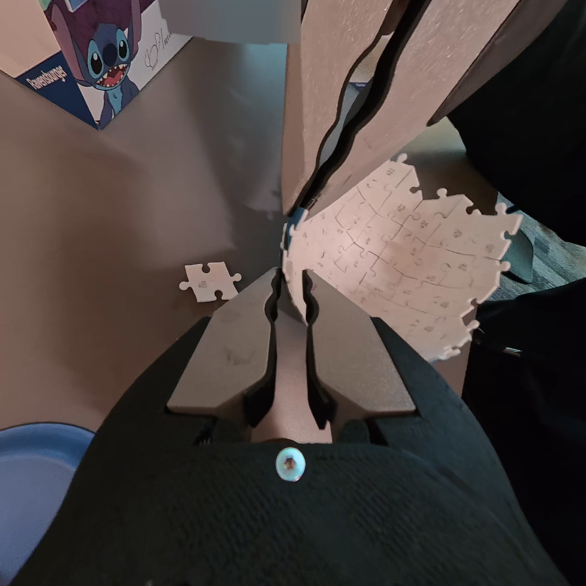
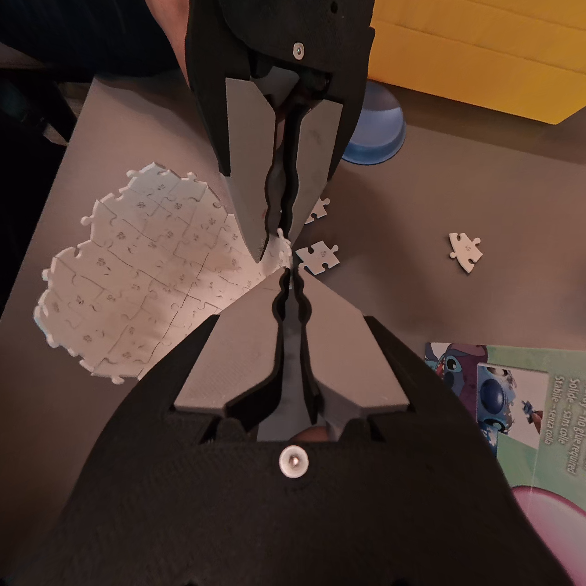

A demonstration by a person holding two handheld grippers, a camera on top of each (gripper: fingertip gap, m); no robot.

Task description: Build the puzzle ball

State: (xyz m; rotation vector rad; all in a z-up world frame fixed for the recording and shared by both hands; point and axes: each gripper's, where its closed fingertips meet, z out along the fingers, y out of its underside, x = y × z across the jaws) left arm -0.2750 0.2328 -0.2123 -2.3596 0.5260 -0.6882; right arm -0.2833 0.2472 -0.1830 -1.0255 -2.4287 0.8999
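The half-built puzzle ball is a curved shell of joined pieces with its white numbered inside facing up; it also shows in the right wrist view. My left gripper is shut on the shell's rim, one finger inside and one outside. It comes in from the top of the right wrist view. My right gripper is closed to a thin slit on the same rim, just beside the left one. It also shows in the left wrist view. A loose piece lies right next to both tips.
Other loose pieces lie white side up on the grey table. A blue bowl stands behind them. The printed puzzle box and a yellow box stand farther off. A printed sheet lies at the right. My two grippers' fingertips are within a few centimetres of each other. Between my left fingertips and the loose piece there is roughly 5 cm. It turns up in the left wrist view as well.
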